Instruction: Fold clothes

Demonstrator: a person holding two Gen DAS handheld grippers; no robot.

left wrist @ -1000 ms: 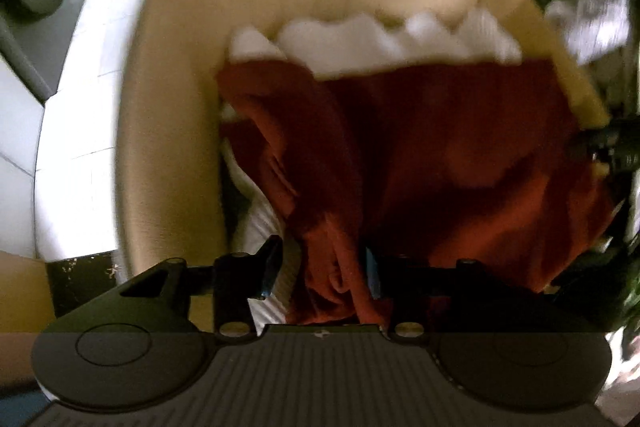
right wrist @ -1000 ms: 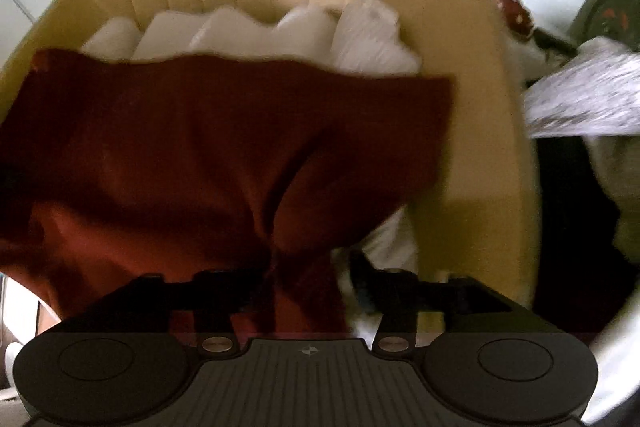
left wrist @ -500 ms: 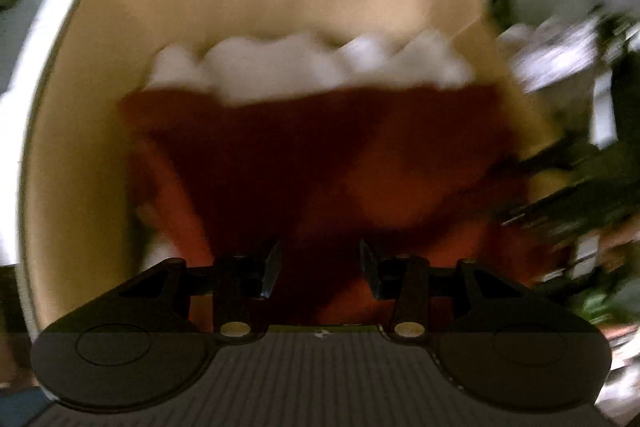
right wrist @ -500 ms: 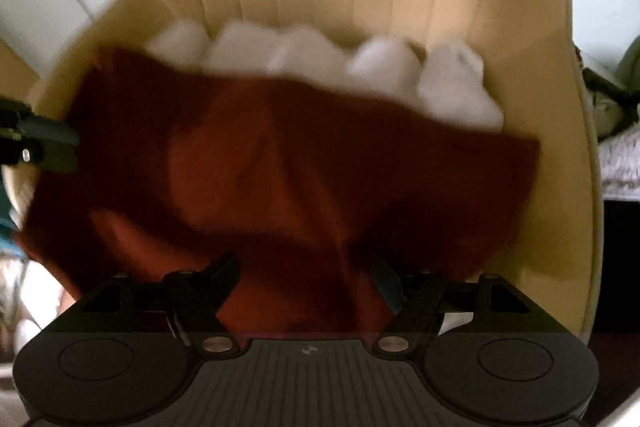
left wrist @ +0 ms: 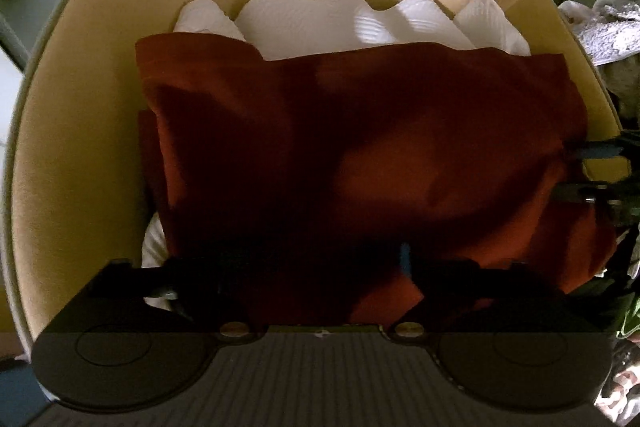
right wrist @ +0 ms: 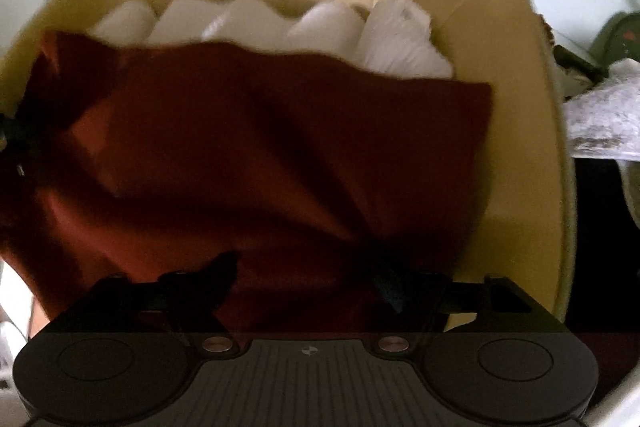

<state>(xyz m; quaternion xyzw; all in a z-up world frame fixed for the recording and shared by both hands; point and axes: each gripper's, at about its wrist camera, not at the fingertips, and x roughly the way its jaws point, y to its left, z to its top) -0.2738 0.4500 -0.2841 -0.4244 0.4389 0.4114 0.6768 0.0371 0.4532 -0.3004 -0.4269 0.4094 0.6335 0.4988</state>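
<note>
While the red garment [left wrist: 360, 147] lies doubled on the chair [left wrist: 80, 147], left gripper [left wrist: 320, 263] and right gripper [right wrist: 308, 275] stand spread, empty; smoothing or another fold may follow.

We note a dark red garment [left wrist: 360, 155] spread over white ribbed cloth [left wrist: 320, 27] on a beige chair [left wrist: 80, 147]. The left gripper [left wrist: 320, 263] sits at its near edge, fingers [left wrist: 406, 259] parted.

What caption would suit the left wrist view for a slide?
Open left gripper over a folded dark red garment lying on white cloth in a beige chair.
</note>
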